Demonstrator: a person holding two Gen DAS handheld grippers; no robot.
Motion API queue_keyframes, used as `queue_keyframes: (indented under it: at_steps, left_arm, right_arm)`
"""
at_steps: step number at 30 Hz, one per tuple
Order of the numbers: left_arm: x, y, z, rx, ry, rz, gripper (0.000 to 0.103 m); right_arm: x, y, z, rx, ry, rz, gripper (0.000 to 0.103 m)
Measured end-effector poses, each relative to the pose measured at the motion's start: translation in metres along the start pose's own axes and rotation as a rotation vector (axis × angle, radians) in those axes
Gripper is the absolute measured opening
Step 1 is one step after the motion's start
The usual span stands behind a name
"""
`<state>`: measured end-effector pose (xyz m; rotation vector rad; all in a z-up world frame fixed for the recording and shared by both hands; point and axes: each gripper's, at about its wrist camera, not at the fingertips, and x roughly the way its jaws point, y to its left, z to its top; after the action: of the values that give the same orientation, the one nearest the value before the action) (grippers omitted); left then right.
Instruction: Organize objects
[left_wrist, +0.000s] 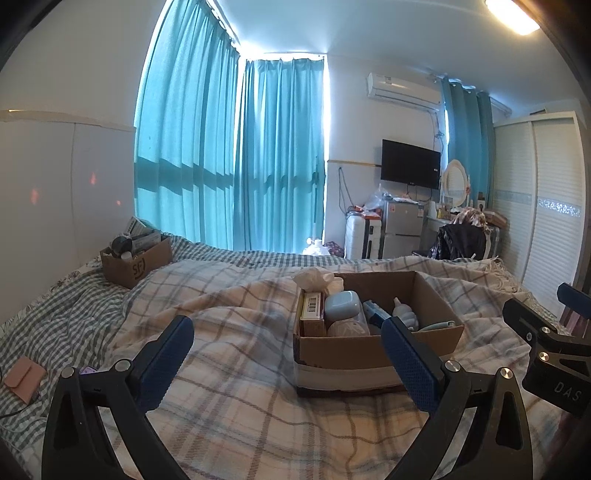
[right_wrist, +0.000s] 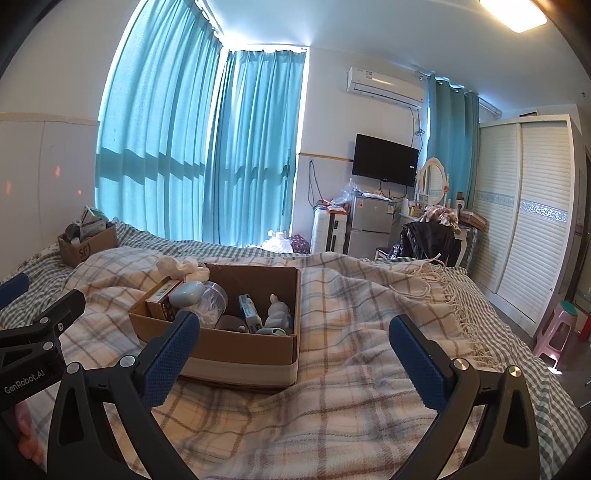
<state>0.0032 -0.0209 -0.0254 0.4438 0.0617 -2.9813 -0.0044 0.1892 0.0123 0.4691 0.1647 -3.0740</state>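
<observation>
While both grippers (left_wrist: 286, 345) (right_wrist: 295, 343) gape empty, cardboard box (left_wrist: 369, 354) sits on plaid blanket (left_wrist: 240, 332).

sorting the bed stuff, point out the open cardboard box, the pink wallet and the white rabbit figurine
open cardboard box (right_wrist: 240, 349), right wrist view, front wall
pink wallet (left_wrist: 24, 377), left wrist view, flap
white rabbit figurine (right_wrist: 277, 312), right wrist view, body
</observation>
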Motion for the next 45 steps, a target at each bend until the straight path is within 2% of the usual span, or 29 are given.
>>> queue_keyframes:
  at_steps: [45]
  left_arm:
    - [-0.0031, -0.0012, -0.0008, 0.010, -0.008, 0.003, 0.103]
  right_arm:
    - [0.0065, 0.0030, -0.0028, -0.013, 0.032, -0.006, 0.103]
